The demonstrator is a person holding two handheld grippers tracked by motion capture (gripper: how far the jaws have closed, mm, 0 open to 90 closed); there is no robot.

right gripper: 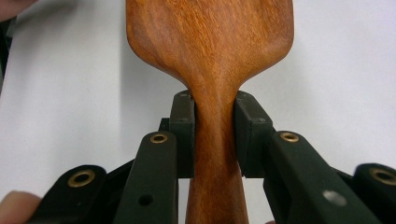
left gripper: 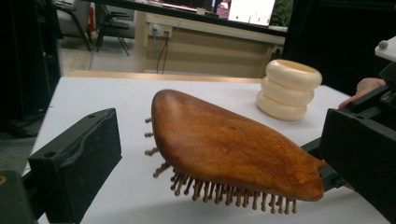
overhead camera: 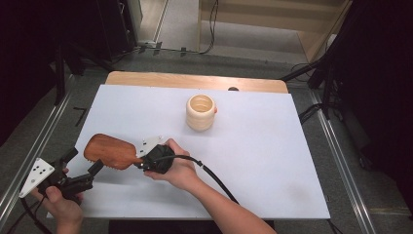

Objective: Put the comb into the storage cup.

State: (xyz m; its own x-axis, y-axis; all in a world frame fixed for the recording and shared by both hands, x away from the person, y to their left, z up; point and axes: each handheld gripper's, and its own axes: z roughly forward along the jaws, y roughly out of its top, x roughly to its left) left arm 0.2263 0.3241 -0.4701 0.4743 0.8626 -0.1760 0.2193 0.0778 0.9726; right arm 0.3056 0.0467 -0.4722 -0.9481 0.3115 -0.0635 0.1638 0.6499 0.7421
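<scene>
Wooden hairbrush (overhead camera: pixel 109 151): reddish-brown, bristles facing down, handle clamped, head raised above the table's (overhead camera: pixel 272 161) near-left corner.

Hairbrush near table's left front, cup behind.
Hairbrush (overhead camera: pixel 109 151) sits between left gripper (overhead camera: pixel 84 168) and right gripper (overhead camera: pixel 141 162); cup (overhead camera: pixel 200 112) stands well behind, mid-table (overhead camera: pixel 272 161).

In the right gripper view, the reddish-brown wooden paddle hairbrush (right gripper: pixel 210 60) is cut off at the top edge, its bristles hidden beneath. In the high view, the small reddish thing (overhead camera: pixel 215 110) behind the cream ribbed ring-stacked cup (overhead camera: pixel 200 112) is mostly hidden, perhaps a handle.
</scene>
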